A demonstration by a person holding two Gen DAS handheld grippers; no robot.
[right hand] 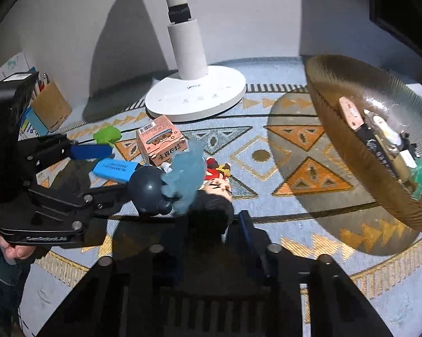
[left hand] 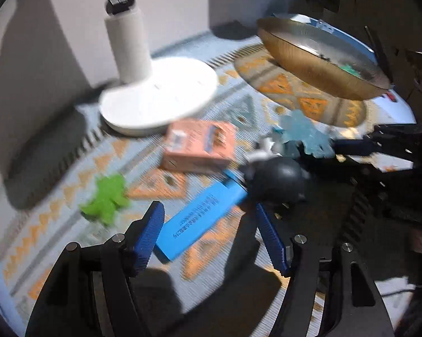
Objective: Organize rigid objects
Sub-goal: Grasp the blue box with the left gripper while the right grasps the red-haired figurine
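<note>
A pale blue woven rug with orange and gold triangle patterns (right hand: 267, 146) covered the floor and carried every item. A white round pedestal base with a white upright column (right hand: 195, 95) stood at the far side of the rug, near the wall. A wide, shallow, ribbed amber glass bowl (right hand: 348, 157) appeared tilted at the right, holding several small items (right hand: 385, 137) that had gathered at its lower edge. The left gripper (left hand: 208, 224) hovered with its blue ribbed fingers (left hand: 150, 236) spread wide, one on either side of a bright blue rectangular box printed with small text (left hand: 199, 219); contact with the box could not be confirmed. The right gripper (right hand: 211, 219) pointed at a dark-haired doll figure in red clothing (right hand: 215, 189); its fingers lay in shadow, so neither their spacing nor any grip could be determined. A pink cardboard carton bearing a barcode label (right hand: 161, 143) stood just behind the blue box. A dark grey-blue round-bodied toy (right hand: 149, 188) lay between the blue box and the doll, with a translucent pale blue figurine (right hand: 187, 174) resting against it. A small lime-green toy (right hand: 106, 134) lay apart, to the left of the carton.
</note>
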